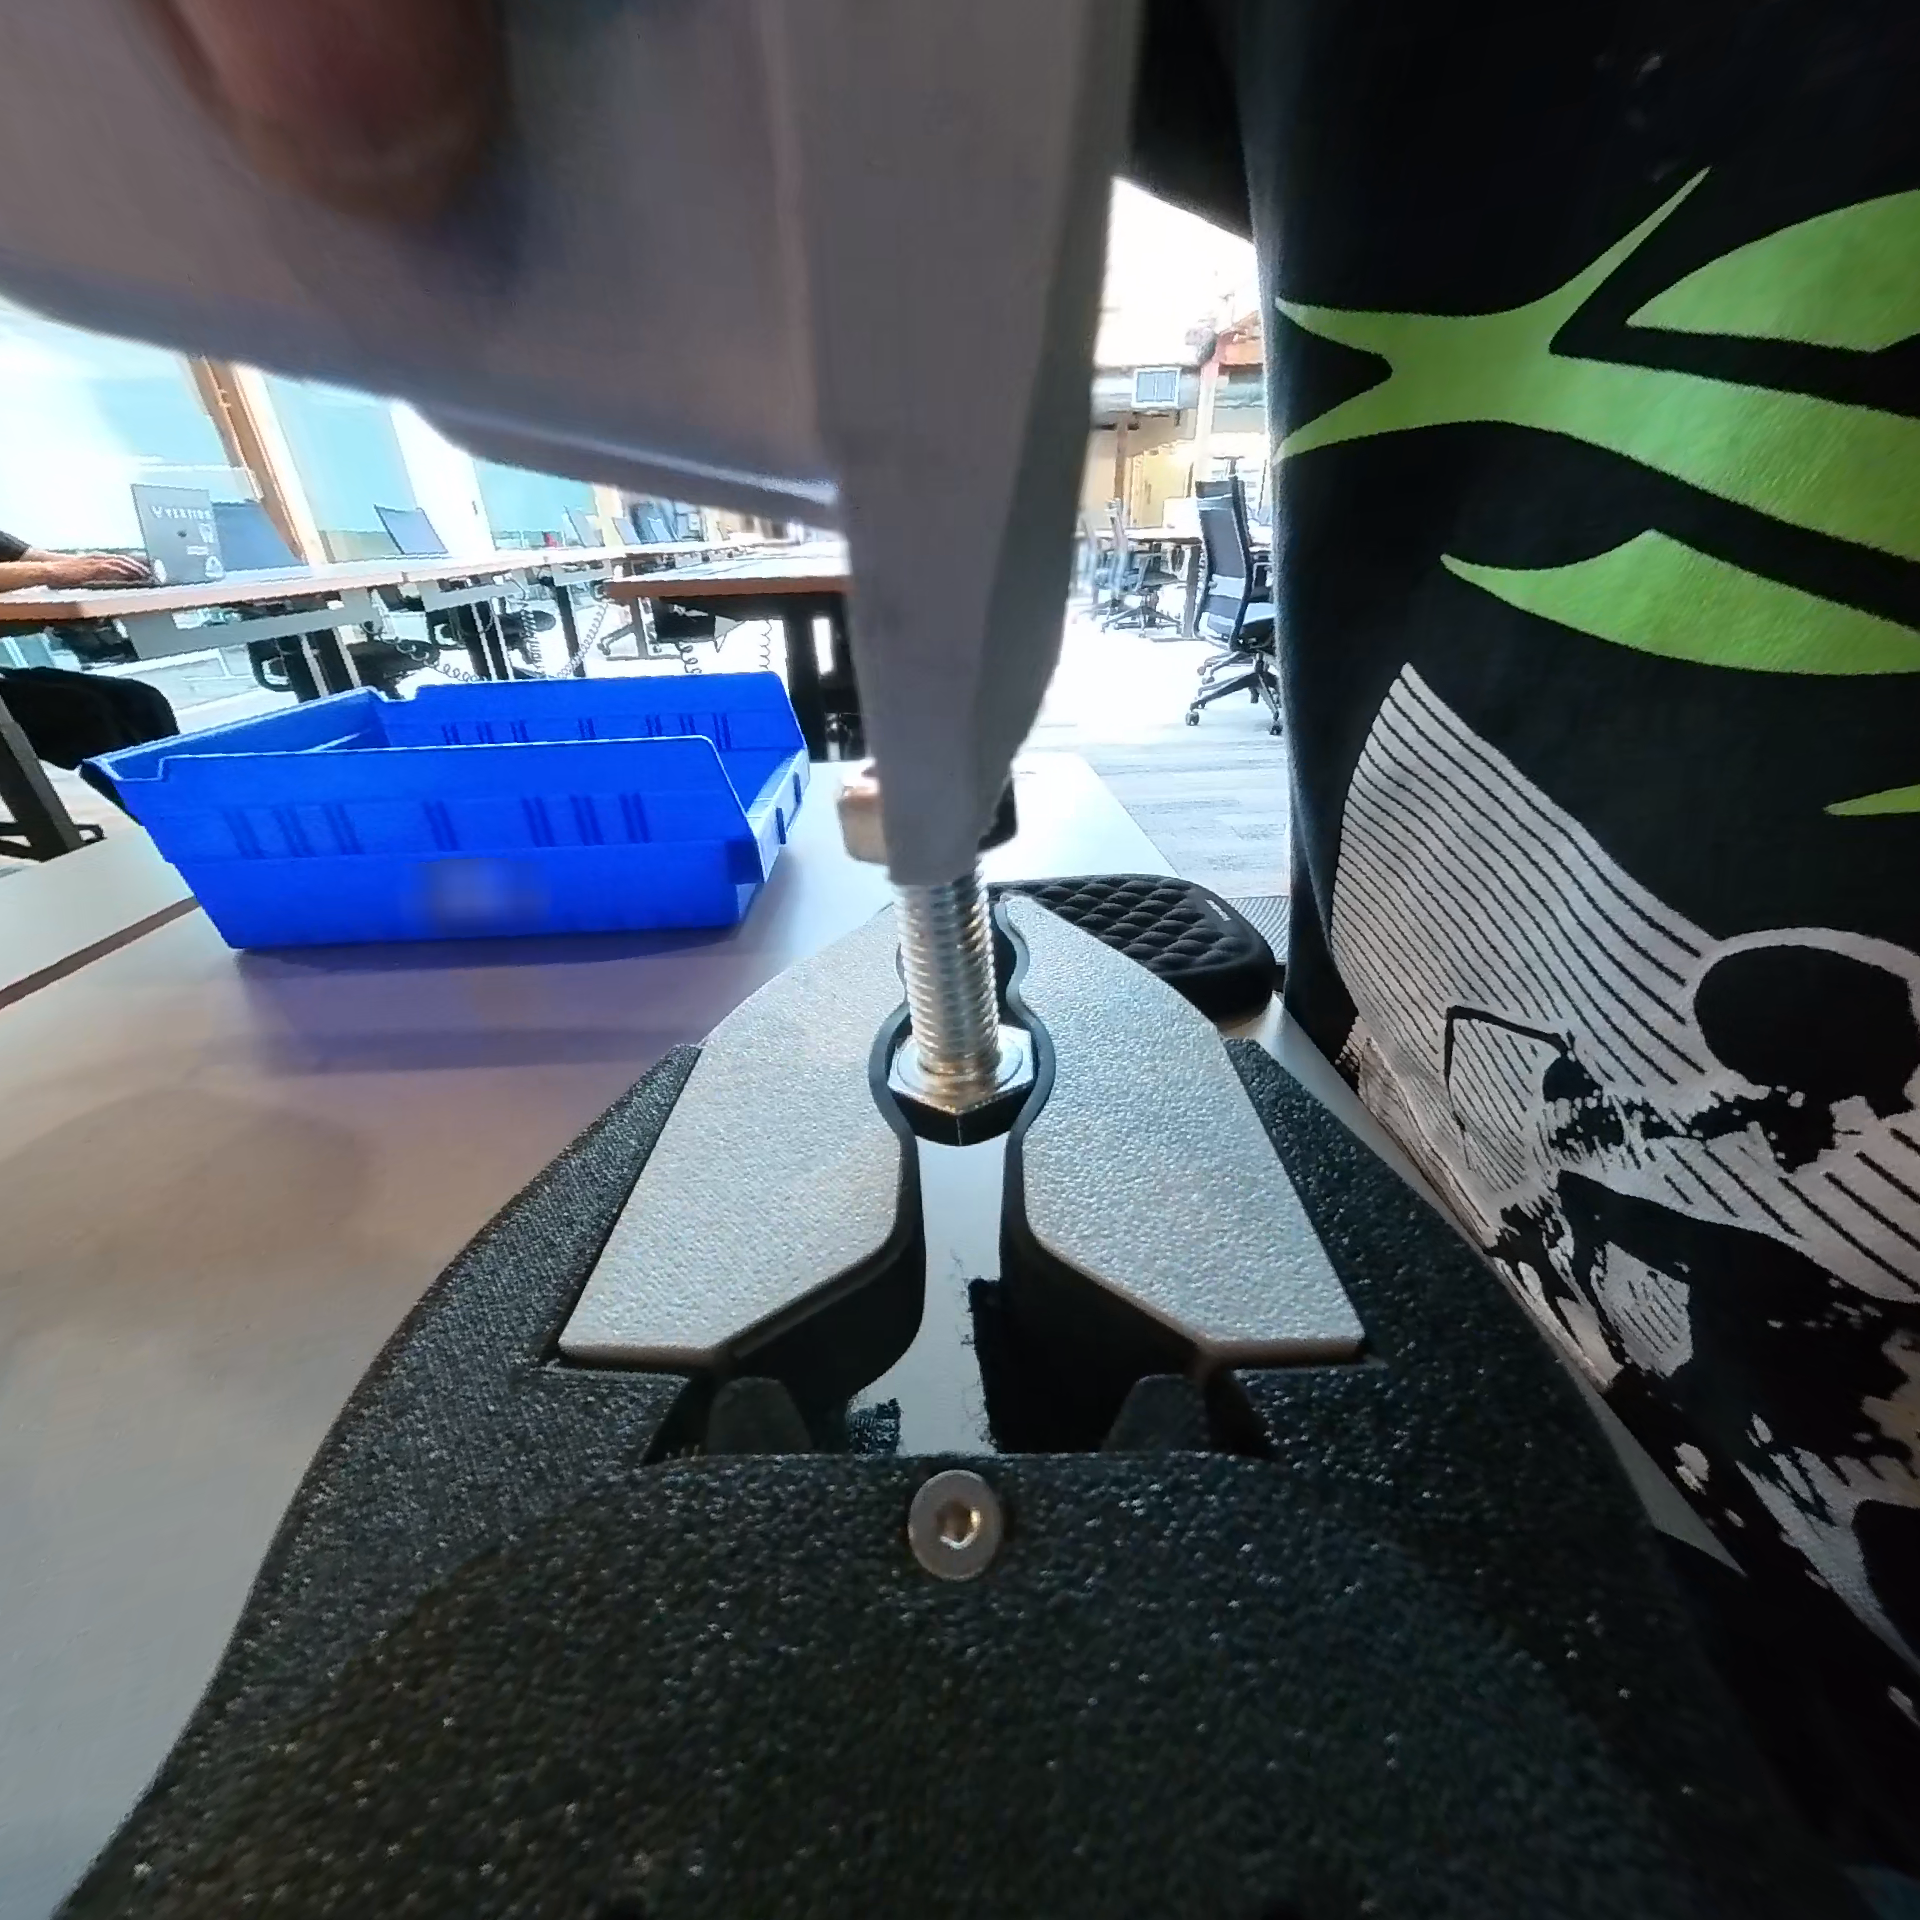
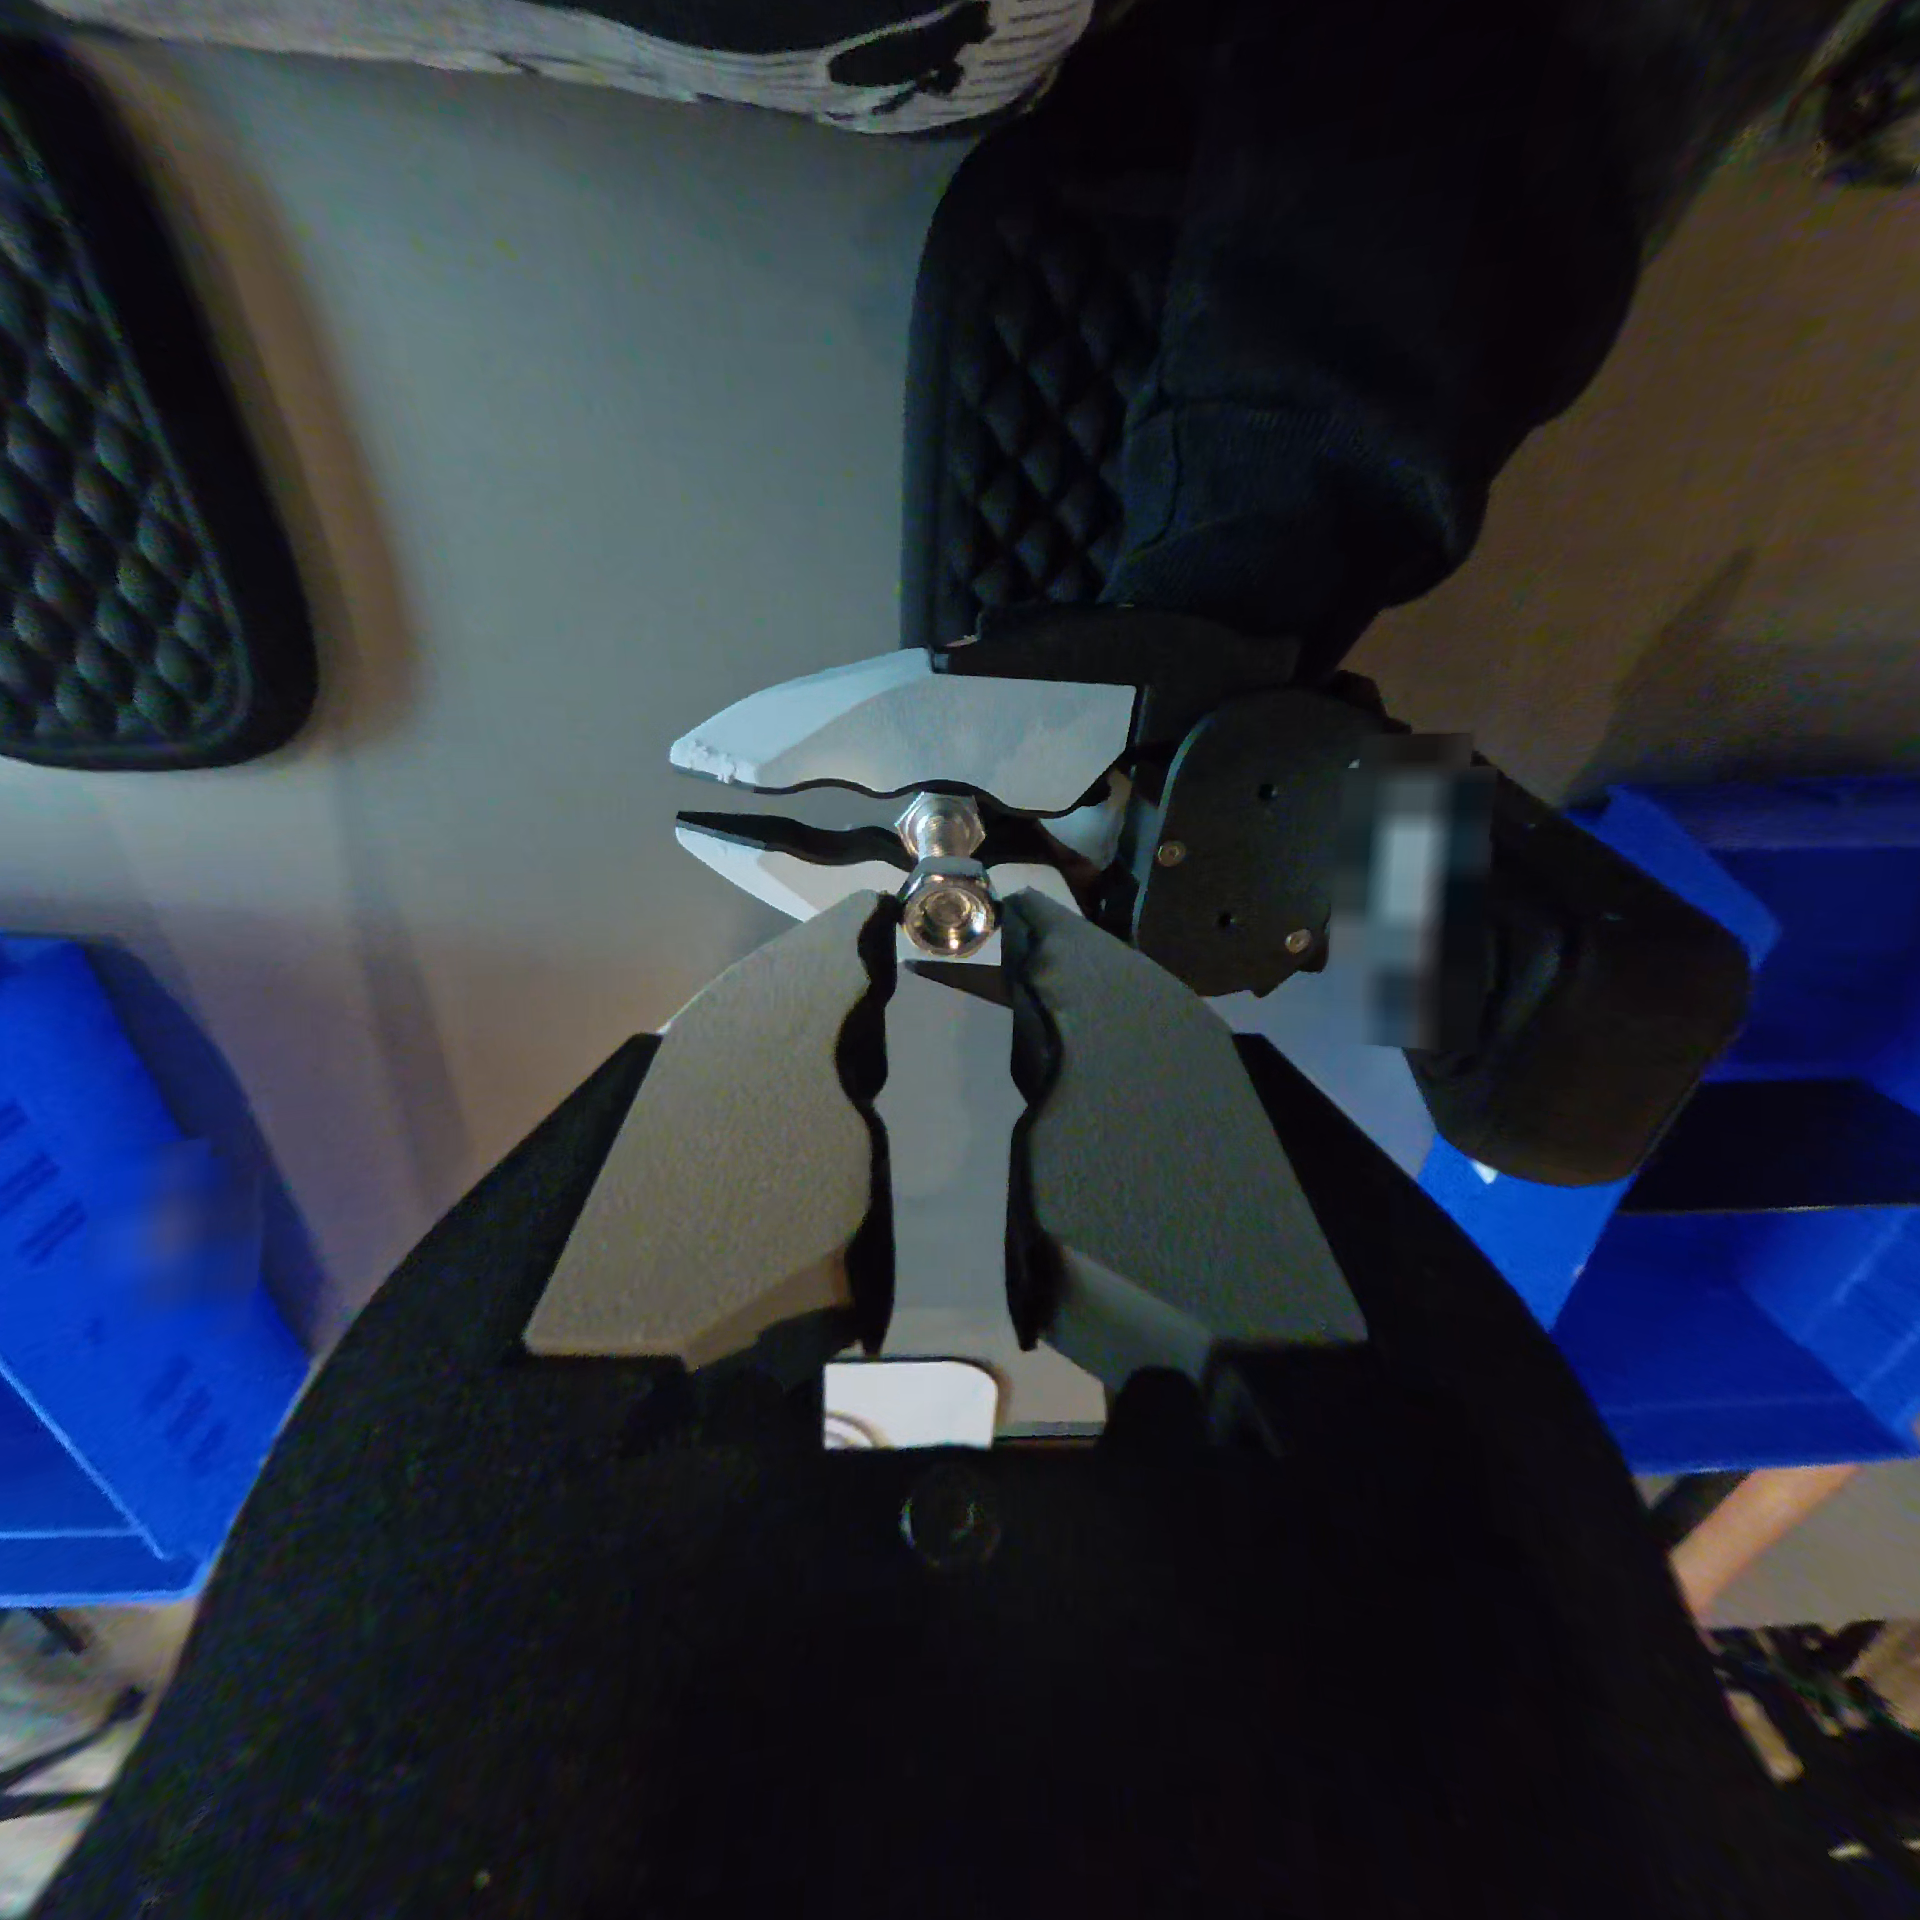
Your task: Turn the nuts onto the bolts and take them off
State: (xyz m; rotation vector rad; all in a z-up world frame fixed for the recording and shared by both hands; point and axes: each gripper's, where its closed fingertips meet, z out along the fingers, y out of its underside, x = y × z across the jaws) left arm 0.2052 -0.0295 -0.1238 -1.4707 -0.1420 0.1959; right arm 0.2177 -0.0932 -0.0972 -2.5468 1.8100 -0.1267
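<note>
A silver bolt stands upright between my two grippers, above the grey table. My left gripper is shut on the bolt's lower hex end. My right gripper comes down from above and covers the bolt's top. In the right wrist view my right gripper is shut on a hex nut at the bolt's upper end. Just beyond it, my left gripper holds the bolt from the right side.
A blue bin sits on the table to the left. More blue bins show at the left and right. Black quilted pads lie near the person's dark shirt. Office desks and chairs stand behind.
</note>
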